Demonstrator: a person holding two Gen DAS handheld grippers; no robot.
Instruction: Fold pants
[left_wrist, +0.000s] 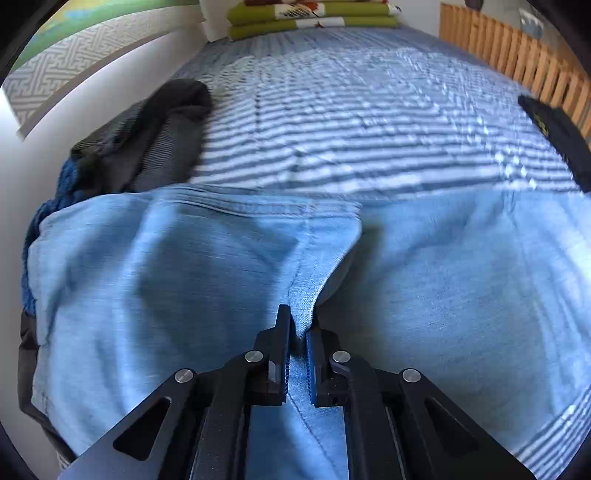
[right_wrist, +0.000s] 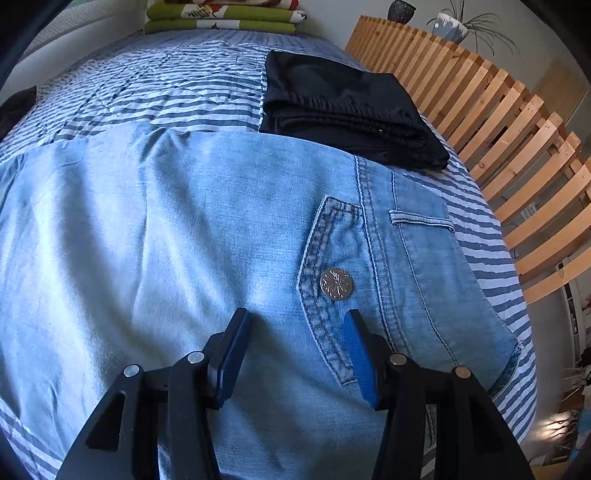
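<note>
Denim: we see light blue jeans (right_wrist: 207, 229) spread flat on the striped bed (left_wrist: 351, 110).
Left gripper (left_wrist: 299, 332): jaws pinched shut on a raised fold of denim.
Right gripper (right_wrist: 295, 332): jaws half open, empty, over the pocket button (right_wrist: 336, 283).
Handling: we judge them soft, floppy, fairly light; take seams or waistband.

Light-blue denim pants (right_wrist: 184, 221), blue-and-white striped bedspread (right_wrist: 147, 85)
</note>
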